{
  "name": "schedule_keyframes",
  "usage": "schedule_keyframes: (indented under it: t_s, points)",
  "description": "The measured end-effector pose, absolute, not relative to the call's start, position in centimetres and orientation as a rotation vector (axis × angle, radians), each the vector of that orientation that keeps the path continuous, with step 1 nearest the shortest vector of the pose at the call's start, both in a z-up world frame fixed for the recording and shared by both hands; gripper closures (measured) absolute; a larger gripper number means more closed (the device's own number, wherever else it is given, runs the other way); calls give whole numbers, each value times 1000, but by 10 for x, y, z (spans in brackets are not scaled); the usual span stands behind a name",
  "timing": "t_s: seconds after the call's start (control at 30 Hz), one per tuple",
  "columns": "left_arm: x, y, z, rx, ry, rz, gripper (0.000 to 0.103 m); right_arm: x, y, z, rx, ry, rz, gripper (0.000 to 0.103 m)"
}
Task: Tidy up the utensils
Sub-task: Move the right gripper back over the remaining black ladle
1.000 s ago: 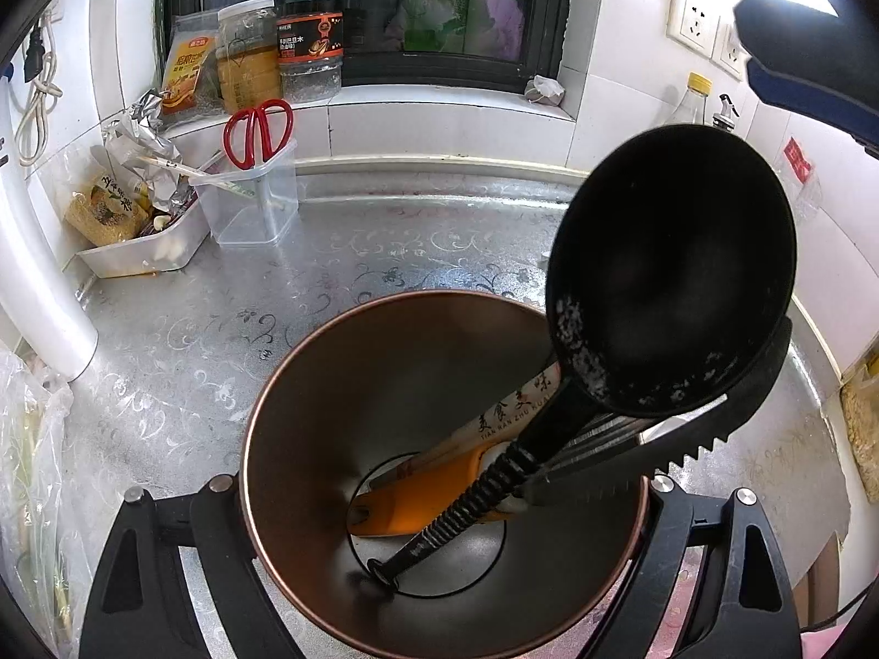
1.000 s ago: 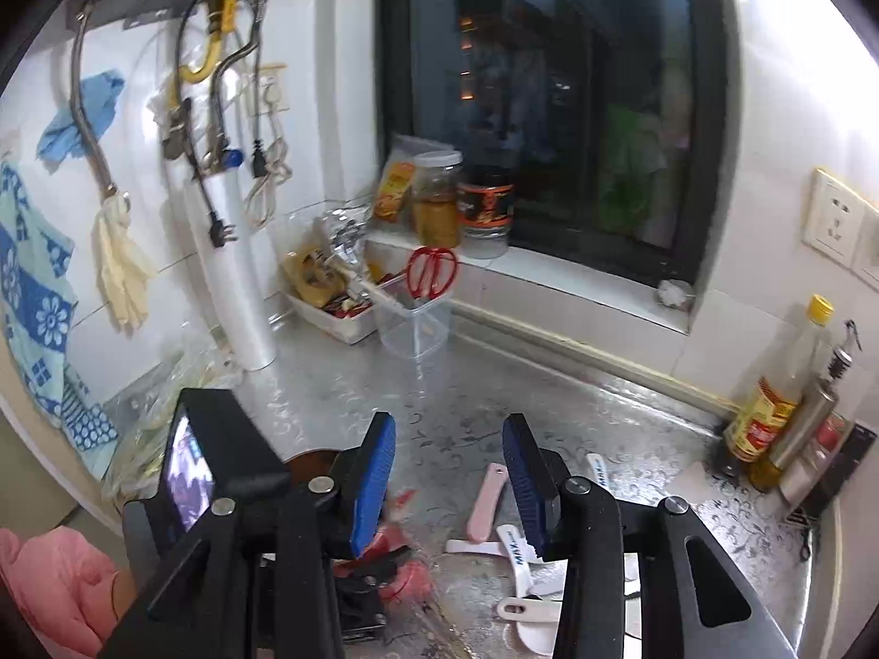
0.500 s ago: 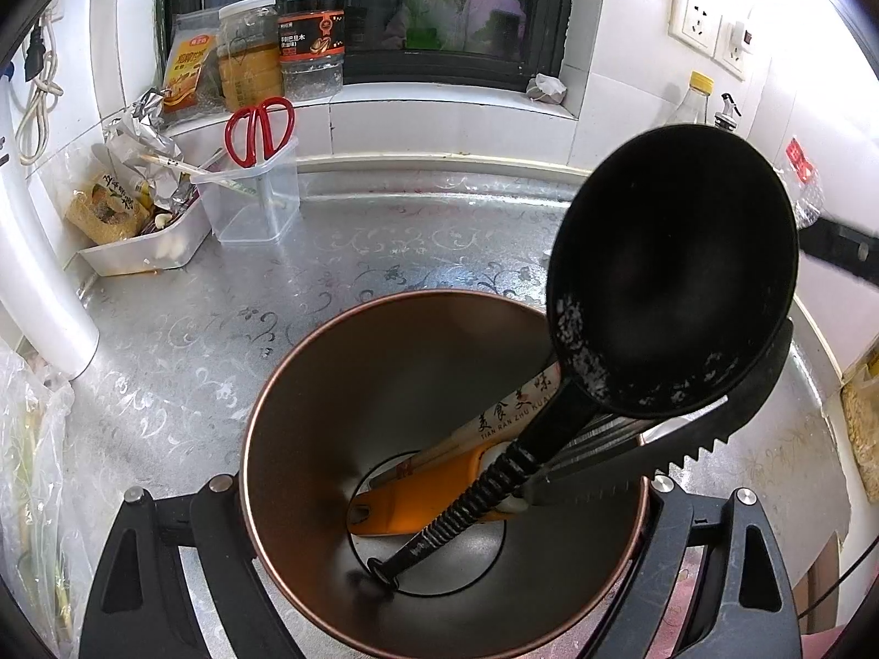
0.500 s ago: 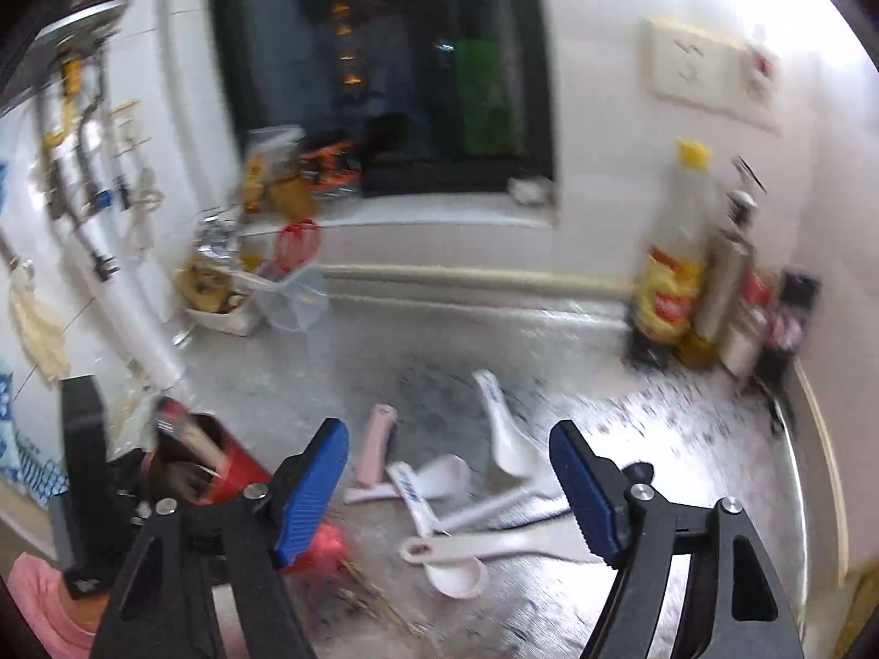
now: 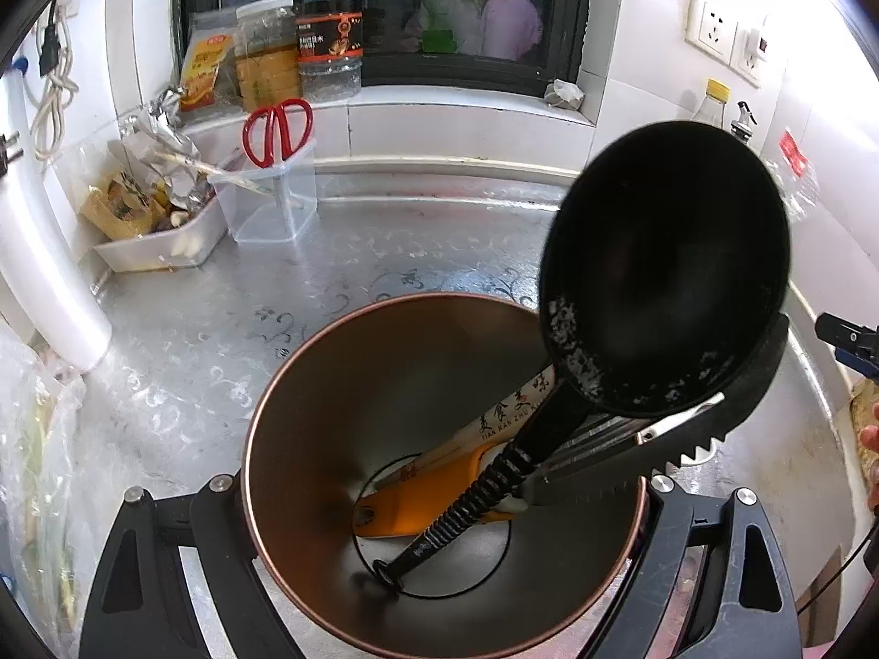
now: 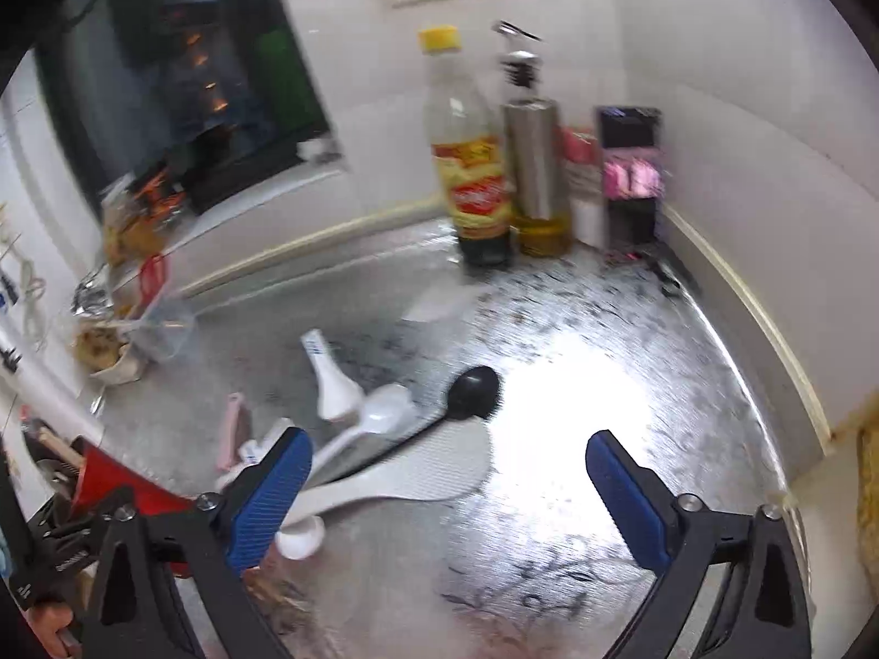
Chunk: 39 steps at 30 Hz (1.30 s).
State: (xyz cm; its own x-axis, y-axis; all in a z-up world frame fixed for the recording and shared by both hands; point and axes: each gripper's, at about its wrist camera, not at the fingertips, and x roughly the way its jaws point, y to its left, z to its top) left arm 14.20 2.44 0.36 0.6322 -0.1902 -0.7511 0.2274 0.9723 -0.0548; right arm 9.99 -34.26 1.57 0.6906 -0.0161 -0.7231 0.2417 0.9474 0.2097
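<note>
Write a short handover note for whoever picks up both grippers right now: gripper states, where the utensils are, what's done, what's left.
Left gripper: clamped on the metal cup, steadying it on the counter.
Right gripper: jaws have just been opening, now wide and empty, above the loose pile.
Done: black ladle, serrated tongs and an orange-handled tool stand in the cup.
Left: black spoon, white rice paddle, white spoons and a pink utensil lie on the counter.
Likely next: close on the rice paddle or black spoon, nearest the open jaws.
</note>
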Motion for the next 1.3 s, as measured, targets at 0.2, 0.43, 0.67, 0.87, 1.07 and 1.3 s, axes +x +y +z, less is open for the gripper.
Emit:
schedule_keyframes:
  t_s: [0.2,0.43,0.67,0.87,1.07,1.3]
  points:
    - [143,21,3,60,863,-244,12,95,-363,-2,345,818,-203,0]
    - [145,20,2,66,867,-238,12,101,-372,-19,398,866,-223,0]
    - [147,19,0,70,873,-229,13,113,-371,-39,407,916,-205,0]
    - [151,20,-3,69,885,-227,13,132,-370,-48,362,944,-180,0]
    - [153,20,-4,74,886,-220,13,159,-374,-57,327,966,-176,1]
    - [154,19,-5,75,892,-213,13,188,-370,-63,261,998,-176,7]
